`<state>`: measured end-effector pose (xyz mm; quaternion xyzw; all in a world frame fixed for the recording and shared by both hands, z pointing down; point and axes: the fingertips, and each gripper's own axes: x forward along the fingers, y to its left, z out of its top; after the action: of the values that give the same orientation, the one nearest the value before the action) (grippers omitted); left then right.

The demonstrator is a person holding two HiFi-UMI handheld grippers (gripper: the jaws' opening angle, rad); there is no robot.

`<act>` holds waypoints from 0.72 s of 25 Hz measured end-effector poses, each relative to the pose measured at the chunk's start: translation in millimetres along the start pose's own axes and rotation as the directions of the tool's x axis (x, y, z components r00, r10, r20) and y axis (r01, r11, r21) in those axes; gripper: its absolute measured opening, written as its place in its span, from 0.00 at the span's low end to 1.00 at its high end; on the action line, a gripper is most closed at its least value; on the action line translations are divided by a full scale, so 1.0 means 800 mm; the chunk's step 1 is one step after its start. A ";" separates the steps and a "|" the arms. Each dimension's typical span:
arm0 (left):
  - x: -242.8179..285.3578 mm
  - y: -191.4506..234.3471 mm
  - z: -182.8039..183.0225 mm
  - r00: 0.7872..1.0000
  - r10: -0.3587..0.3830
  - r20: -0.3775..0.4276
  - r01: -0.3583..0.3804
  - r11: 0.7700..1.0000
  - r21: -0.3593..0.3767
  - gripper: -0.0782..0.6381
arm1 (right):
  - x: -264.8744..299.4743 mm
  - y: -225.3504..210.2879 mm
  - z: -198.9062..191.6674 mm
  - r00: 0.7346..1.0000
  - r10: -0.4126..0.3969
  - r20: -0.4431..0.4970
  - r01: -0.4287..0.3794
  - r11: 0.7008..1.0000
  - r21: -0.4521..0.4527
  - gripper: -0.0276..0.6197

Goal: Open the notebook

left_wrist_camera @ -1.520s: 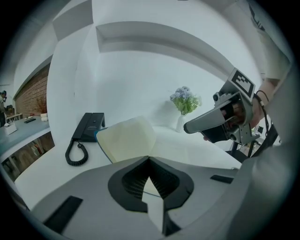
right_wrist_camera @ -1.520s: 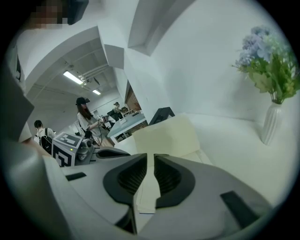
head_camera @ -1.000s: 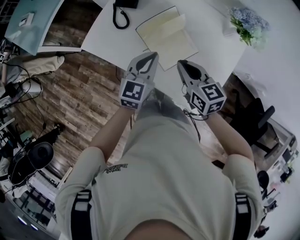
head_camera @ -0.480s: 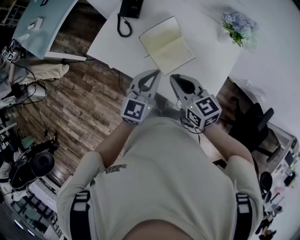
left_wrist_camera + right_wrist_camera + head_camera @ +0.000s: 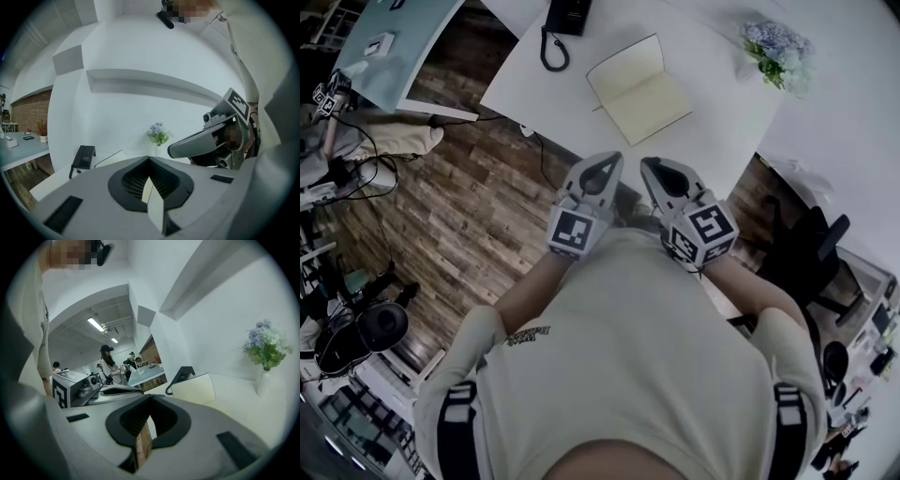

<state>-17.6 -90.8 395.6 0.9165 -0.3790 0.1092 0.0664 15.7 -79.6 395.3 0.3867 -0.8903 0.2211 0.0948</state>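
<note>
Both my left gripper (image 5: 602, 165) and right gripper (image 5: 660, 169) have drawn back toward me, off the desk (image 5: 722, 112), fingers (image 5: 98, 185) pressed together on nothing. My notebook (image 5: 639, 89) lies spread open, pages up, on that desk, so I judge the opening done.

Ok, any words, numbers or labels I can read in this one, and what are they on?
Nothing here can be read as text.
Small print on the person's shirt: too small and blurred to read.
Marker cube on the left gripper, and the one on the right gripper: black-and-white square patterns, no letters.
Notebook pages: no writing visible.
Telephone: no legible label.
</note>
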 end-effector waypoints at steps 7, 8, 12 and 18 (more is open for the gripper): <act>-0.003 -0.006 -0.005 1.000 -0.005 -0.012 0.005 1.000 0.009 0.11 | -0.006 0.002 0.002 1.000 -0.017 0.014 0.017 1.000 -0.004 0.05; -0.003 -0.007 -0.004 1.000 -0.006 -0.012 0.006 1.000 0.009 0.11 | -0.007 0.002 0.002 1.000 -0.017 0.015 0.017 1.000 -0.003 0.05; -0.001 -0.008 -0.004 1.000 -0.008 -0.013 0.008 1.000 0.008 0.11 | -0.007 0.002 0.003 1.000 -0.015 0.016 0.015 1.000 0.002 0.05; 0.000 -0.009 -0.004 1.000 -0.013 -0.017 0.013 1.000 0.011 0.11 | -0.007 0.003 0.001 1.000 -0.014 0.011 0.014 1.000 0.003 0.05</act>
<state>-13.0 -85.0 398.8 0.9183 -0.3719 0.1188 0.0653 18.2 -74.9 392.1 0.3944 -0.8876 0.2198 0.0910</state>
